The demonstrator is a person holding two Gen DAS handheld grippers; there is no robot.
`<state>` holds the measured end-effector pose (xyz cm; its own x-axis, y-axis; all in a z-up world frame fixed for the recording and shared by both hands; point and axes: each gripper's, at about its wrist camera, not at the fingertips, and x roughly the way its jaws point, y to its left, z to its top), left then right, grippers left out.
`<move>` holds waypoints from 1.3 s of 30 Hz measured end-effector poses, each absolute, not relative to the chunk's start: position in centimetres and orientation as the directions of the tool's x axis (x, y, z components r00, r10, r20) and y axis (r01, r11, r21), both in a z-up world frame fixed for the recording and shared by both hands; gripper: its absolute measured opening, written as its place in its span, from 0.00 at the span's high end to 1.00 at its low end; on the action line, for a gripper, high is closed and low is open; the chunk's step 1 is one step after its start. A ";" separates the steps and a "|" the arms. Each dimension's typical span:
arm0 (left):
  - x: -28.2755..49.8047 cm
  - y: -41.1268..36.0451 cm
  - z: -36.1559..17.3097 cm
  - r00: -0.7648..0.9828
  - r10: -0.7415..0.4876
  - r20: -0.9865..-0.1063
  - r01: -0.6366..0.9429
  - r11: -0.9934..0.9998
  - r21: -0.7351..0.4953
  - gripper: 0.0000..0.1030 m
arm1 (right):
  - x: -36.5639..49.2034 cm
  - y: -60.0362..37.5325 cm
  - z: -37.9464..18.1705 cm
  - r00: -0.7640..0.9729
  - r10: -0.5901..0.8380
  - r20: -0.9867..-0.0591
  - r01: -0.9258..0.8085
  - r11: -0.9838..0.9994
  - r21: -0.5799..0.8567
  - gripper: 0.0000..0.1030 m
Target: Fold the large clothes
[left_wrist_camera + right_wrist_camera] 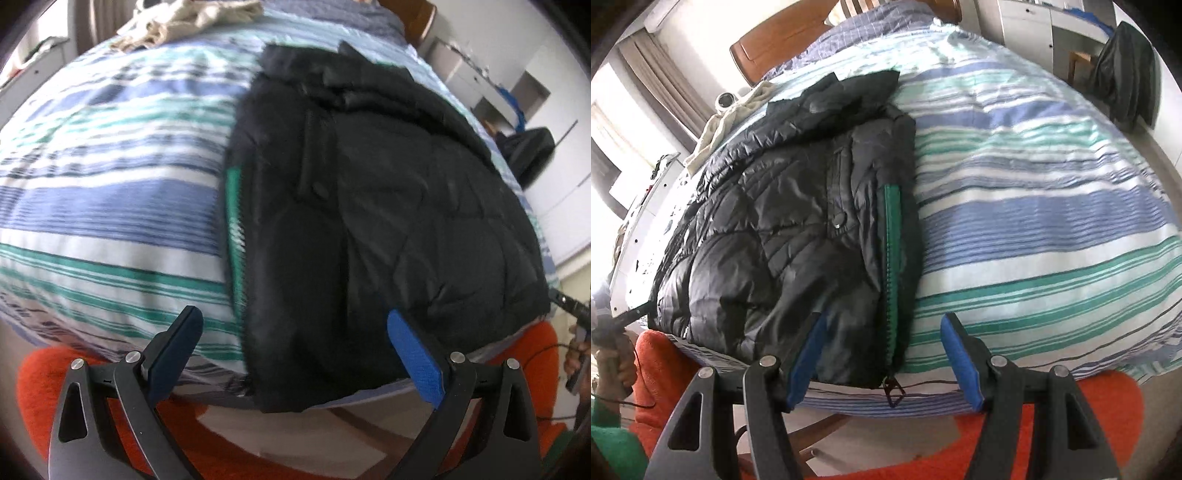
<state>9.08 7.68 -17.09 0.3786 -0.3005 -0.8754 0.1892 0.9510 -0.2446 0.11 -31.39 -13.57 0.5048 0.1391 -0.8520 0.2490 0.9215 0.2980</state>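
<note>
A black quilted puffer jacket point(388, 206) lies folded lengthwise on the striped bed, with a green zipper strip point(234, 206) along its edge. In the right wrist view the jacket point(783, 229) fills the left half and its green zipper point(892, 258) runs down to the bed's near edge. My left gripper point(295, 325) is open, hovering at the jacket's near hem and holding nothing. My right gripper point(882, 332) is open, with its fingers on either side of the zipper end, and holds nothing.
The bed carries a blue, green and white striped cover point(110, 206). A beige cloth point(184, 18) lies at the far end. An orange rug point(1071, 424) lies below the bed's edge. A dark garment point(1126, 74) hangs by the desk, and a wooden headboard point(783, 40) stands behind.
</note>
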 end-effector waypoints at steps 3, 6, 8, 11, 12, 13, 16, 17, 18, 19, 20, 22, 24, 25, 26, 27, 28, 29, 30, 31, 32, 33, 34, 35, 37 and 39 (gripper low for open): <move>9.4 6.4 -17.6 0.358 -0.339 -0.870 0.215 0.937 -0.276 0.03 | 0.7 -31.2 -14.8 0.494 0.218 -0.842 0.237 0.898 0.371 0.36; 9.7 6.0 -17.8 0.351 -0.342 -0.872 0.220 0.935 -0.279 0.05 | 1.2 -30.9 -15.2 0.499 0.276 -0.821 0.226 0.873 0.431 0.34; 10.2 6.1 -17.7 0.340 -0.347 -0.874 0.202 0.935 -0.292 0.11 | 1.3 -31.1 -15.3 0.495 0.291 -0.819 0.220 0.870 0.442 0.34; 10.5 6.7 -17.6 0.327 -0.347 -0.879 0.179 0.936 -0.303 0.24 | 1.3 -31.5 -15.3 0.496 0.310 -0.811 0.224 0.857 0.464 0.38; 10.6 6.8 -17.6 0.324 -0.346 -0.881 0.175 0.937 -0.303 0.28 | 1.4 -31.6 -15.3 0.493 0.308 -0.814 0.225 0.858 0.462 0.42; 10.5 6.8 -17.6 0.322 -0.345 -0.882 0.173 0.937 -0.303 0.29 | 1.4 -31.7 -15.4 0.491 0.308 -0.815 0.227 0.858 0.462 0.43; 10.7 6.8 -18.0 0.317 -0.348 -0.882 0.185 0.935 -0.303 0.22 | 1.6 -32.1 -15.6 0.495 0.319 -0.808 0.247 0.840 0.483 0.43; 10.8 6.6 -18.2 0.316 -0.346 -0.884 0.193 0.935 -0.297 0.18 | 1.6 -32.3 -15.6 0.496 0.323 -0.806 0.253 0.834 0.490 0.43; 10.9 6.5 -18.3 0.317 -0.339 -0.886 0.198 0.937 -0.288 0.15 | 1.6 -32.4 -15.7 0.492 0.326 -0.807 0.259 0.830 0.494 0.43; 10.8 6.3 -18.3 0.321 -0.330 -0.888 0.201 0.940 -0.277 0.13 | 1.7 -32.5 -15.7 0.481 0.329 -0.813 0.260 0.832 0.490 0.43; 10.8 6.2 -18.4 0.324 -0.325 -0.889 0.205 0.941 -0.270 0.12 | 1.8 -32.3 -15.7 0.467 0.329 -0.821 0.252 0.840 0.480 0.43; 10.9 5.8 -18.6 0.322 -0.325 -0.889 0.215 0.940 -0.266 0.08 | 2.2 -31.9 -15.9 0.425 0.329 -0.843 0.221 0.866 0.449 0.43; 11.3 5.3 -19.1 0.300 -0.330 -0.895 0.232 0.935 -0.268 0.06 | 2.8 -31.6 -16.3 0.404 0.341 -0.849 0.200 0.873 0.446 0.41; 11.5 5.3 -19.4 0.288 -0.335 -0.897 0.231 0.934 -0.274 0.06 | 3.1 -31.6 -16.5 0.397 0.349 -0.849 0.200 0.870 0.451 0.43; 11.6 5.4 -19.5 0.281 -0.338 -0.898 0.223 0.933 -0.281 0.06 | 3.4 -31.8 -16.7 0.397 0.361 -0.844 0.211 0.859 0.467 0.43; 11.8 5.4 -19.5 0.267 -0.343 -0.900 0.211 0.933 -0.293 0.15 | 3.5 -32.1 -16.8 0.400 0.371 -0.838 0.225 0.847 0.482 0.50; 11.9 5.4 -19.3 0.250 -0.354 -0.901 0.206 0.929 -0.307 0.32 | 3.5 -32.3 -16.6 0.402 0.386 -0.830 0.231 0.834 0.500 0.62; 11.9 5.5 -18.9 0.240 -0.359 -0.902 0.203 0.927 -0.315 0.41 | 3.4 -32.4 -16.4 0.409 0.412 -0.814 0.224 0.820 0.527 0.69; 11.7 5.7 -18.4 0.232 -0.375 -0.897 0.205 0.921 -0.332 0.63 | 3.3 -32.5 -16.1 0.417 0.426 -0.803 0.220 0.810 0.544 0.76; 11.6 6.0 -18.2 0.226 -0.396 -0.890 0.206 0.913 -0.353 0.72 | 3.2 -32.3 -15.9 0.419 0.425 -0.802 0.216 0.812 0.543 0.78; 11.5 6.3 -17.7 0.226 -0.420 -0.879 0.197 0.903 -0.381 0.74 | 3.2 -32.2 -15.7 0.420 0.422 -0.803 0.212 0.815 0.539 0.78; 11.5 6.6 -17.5 0.228 -0.427 -0.875 0.191 0.901 -0.390 0.77 | 3.1 -32.1 -15.5 0.423 0.421 -0.802 0.212 0.815 0.539 0.79; 11.5 6.8 -17.1 0.232 -0.433 -0.871 0.185 0.899 -0.398 0.78 | 3.1 -32.0 -15.3 0.424 0.426 -0.799 0.213 0.811 0.545 0.80; 11.4 6.9 -16.9 0.235 -0.435 -0.869 0.182 0.898 -0.401 0.79 | 3.0 -32.1 -15.0 0.427 0.430 -0.795 0.212 0.807 0.551 0.80; 11.2 7.1 -16.0 0.244 -0.442 -0.863 0.176 0.895 -0.409 0.80 | 2.8 -32.2 -14.1 0.437 0.440 -0.785 0.203 0.801 0.563 0.81; 10.7 7.4 -14.9 0.257 -0.453 -0.854 0.184 0.890 -0.416 0.80 | 2.7 -32.3 -13.0 0.445 0.449 -0.775 0.183 0.802 0.569 0.81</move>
<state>10.66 7.36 -14.87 0.2574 -0.4526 -0.8538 0.1843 0.8903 -0.4164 2.66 -32.29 -12.97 0.4450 0.4486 -0.7750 0.1830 0.8016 0.5691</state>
